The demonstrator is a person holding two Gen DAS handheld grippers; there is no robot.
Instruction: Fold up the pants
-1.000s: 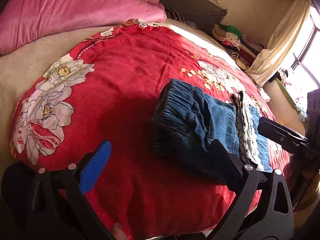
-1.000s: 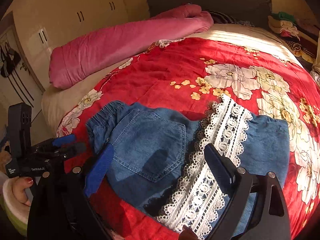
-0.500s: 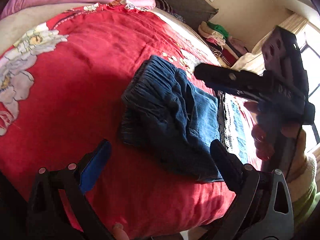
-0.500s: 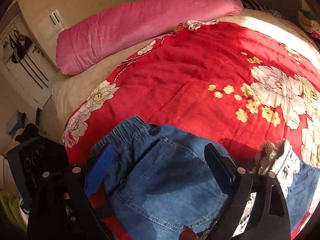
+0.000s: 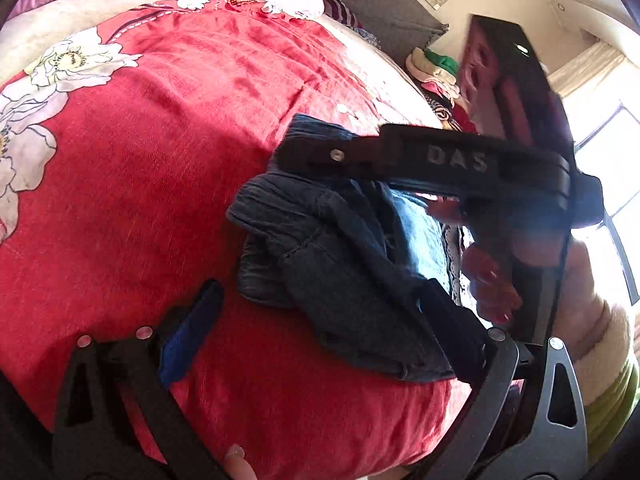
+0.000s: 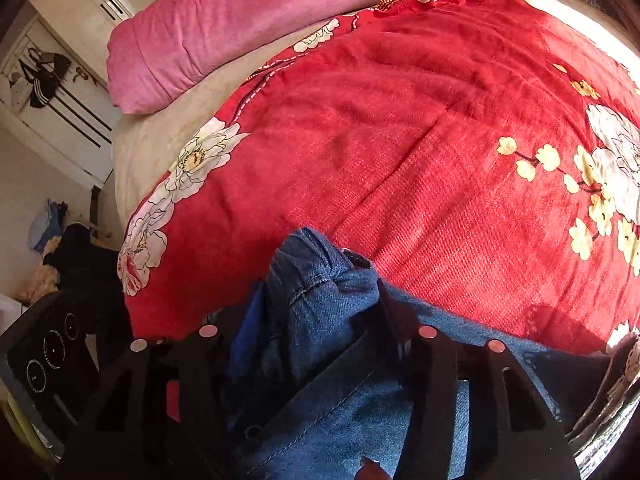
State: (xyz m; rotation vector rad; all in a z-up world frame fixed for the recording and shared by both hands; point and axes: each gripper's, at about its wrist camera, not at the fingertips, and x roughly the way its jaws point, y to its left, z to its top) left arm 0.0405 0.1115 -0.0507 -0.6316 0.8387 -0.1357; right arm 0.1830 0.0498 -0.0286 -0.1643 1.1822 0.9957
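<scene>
Blue denim pants (image 5: 344, 272) lie folded lengthwise on a red flowered bedspread (image 5: 160, 160), waistband toward the left. In the right wrist view my right gripper (image 6: 320, 300) is closing on the far corner of the waistband. Bunched denim (image 6: 320, 280) fills the gap and both pads press on it. From the left wrist view, that gripper's black finger (image 5: 360, 156) reaches over the waistband, held by a hand (image 5: 492, 280) with red nails. My left gripper (image 5: 320, 292) hovers open just before the near waistband corner, nothing between its fingers.
A rolled pink quilt (image 6: 260, 20) lies along the bed's far side. Folded clothes (image 5: 436, 68) are stacked by the grey headboard. White lace trim (image 6: 624, 360) crosses the pants toward the legs. The bed's left edge drops to a cluttered floor (image 6: 60, 248).
My right gripper has swept left along the pants to the waistband and its jaws have narrowed onto the denim, bunching it. My left gripper has dipped a little closer to the pants.
</scene>
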